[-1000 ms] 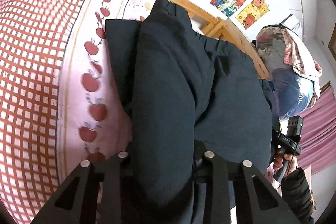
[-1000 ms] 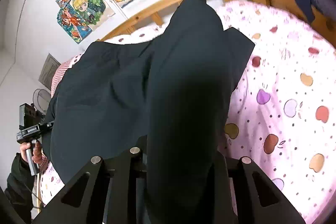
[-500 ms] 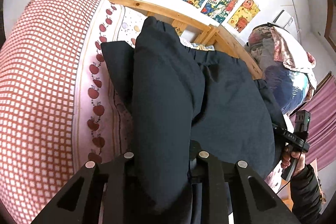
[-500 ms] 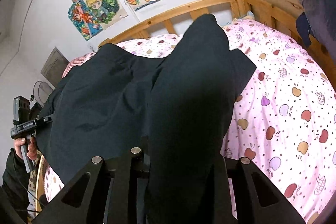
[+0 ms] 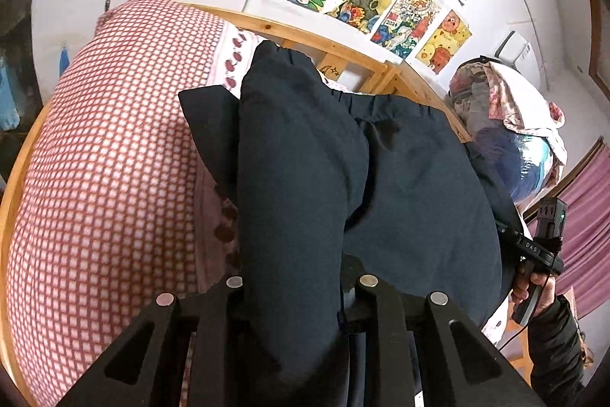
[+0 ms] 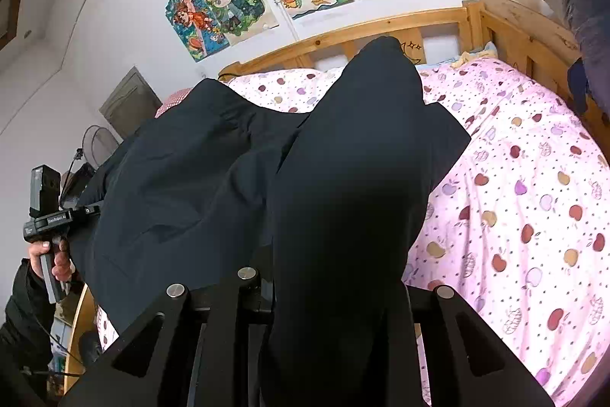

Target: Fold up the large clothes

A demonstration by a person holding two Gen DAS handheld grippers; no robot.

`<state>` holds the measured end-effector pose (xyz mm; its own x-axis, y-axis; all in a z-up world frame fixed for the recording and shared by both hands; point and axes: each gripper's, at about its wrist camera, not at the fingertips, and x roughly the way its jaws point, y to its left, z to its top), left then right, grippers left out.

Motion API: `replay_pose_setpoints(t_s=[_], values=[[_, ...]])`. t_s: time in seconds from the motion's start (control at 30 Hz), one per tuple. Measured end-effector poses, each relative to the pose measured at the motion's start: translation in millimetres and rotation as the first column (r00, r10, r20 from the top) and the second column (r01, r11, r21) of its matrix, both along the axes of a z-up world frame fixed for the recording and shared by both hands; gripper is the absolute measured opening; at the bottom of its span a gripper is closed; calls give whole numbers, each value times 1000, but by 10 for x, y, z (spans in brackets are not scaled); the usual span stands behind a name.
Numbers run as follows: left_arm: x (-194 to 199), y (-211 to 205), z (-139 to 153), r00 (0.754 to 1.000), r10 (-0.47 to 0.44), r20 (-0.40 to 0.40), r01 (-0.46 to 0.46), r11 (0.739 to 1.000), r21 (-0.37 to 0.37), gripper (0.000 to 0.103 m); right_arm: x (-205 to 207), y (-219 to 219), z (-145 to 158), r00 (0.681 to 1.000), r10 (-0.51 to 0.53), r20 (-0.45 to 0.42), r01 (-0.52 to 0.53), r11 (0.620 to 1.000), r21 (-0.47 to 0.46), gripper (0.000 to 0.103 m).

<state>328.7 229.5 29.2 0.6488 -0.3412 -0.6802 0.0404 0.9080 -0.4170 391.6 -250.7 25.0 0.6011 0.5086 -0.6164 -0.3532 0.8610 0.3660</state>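
Both grippers' fingers pinching dark garment [image 5: 400, 178]; cloth hides fingertips, bed beneath.

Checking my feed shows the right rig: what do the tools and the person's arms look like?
Both tools are matte black. Each has two flat fingers with triangular cut-outs and silver round screw heads: left tool, right tool. Seen from the opposite side, each has a black pistol-grip handle with white lettering, a boxy module on top and a thin black cable. Sleeves are black.
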Motion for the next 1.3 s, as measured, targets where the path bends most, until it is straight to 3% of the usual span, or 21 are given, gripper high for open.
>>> replay_pose_setpoints(t_s=[0.23, 0.3, 0.43, 0.53, 0.57, 0.63, 0.77, 0.97, 1.0, 1.03, 1.07, 1.17, 1.3], values=[[-21, 74, -320, 999, 21, -24, -22, 1000, -17, 23, 51, 16, -330, 999, -28, -45, 26, 999, -32, 21], [-9, 84, -363, 1000, 16, -24, -16, 1000, -14, 25, 66, -11, -400, 997, -52, -59, 49, 998, -42, 26], [55, 20, -391, 999, 27, -45, -26, 1000, 17, 38, 68, -9, -512, 990, -110, -91, 101, 990, -101, 38], [42, -4, -402, 997, 46, -57, -42, 997, 59, 50, 46, 36, -566, 982, -155, -104, 137, 977, -164, 62], [30, -19, -400, 996, 62, -59, -57, 995, 86, 60, 29, 42, -574, 980, -168, -106, 147, 973, -180, 70], [-7, -59, -379, 994, 100, -49, -91, 984, 153, 73, -4, 67, -581, 975, -196, -103, 169, 960, -225, 74], [-94, -196, -300, 989, 145, -10, -136, 952, 272, 86, -70, 101, -537, 970, -230, -75, 202, 942, -268, 77], [-270, -368, -175, 984, 173, 39, -175, 916, 360, 91, -158, 139, -451, 961, -272, -40, 247, 918, -310, 81], [-312, -390, -154, 984, 172, 46, -177, 914, 364, 91, -157, 140, -438, 962, -271, -41, 244, 914, -323, 86], [-334, -412, -132, 984, 170, 53, -178, 913, 368, 91, -158, 132, -414, 962, -272, -35, 245, 909, -338, 100], [-348, -427, -117, 984, 169, 57, -178, 912, 370, 91, -160, 138, -392, 963, -267, -30, 241, 906, -347, 102], [-405, -474, -72, 984, 162, 75, -178, 907, 381, 92, -167, 129, -325, 968, -244, -52, 212, 914, -347, 102], [-448, -502, -31, 983, 162, 87, -183, 912, 368, 92, -271, 63, -236, 962, -271, -23, 251, 916, -312, 102]])
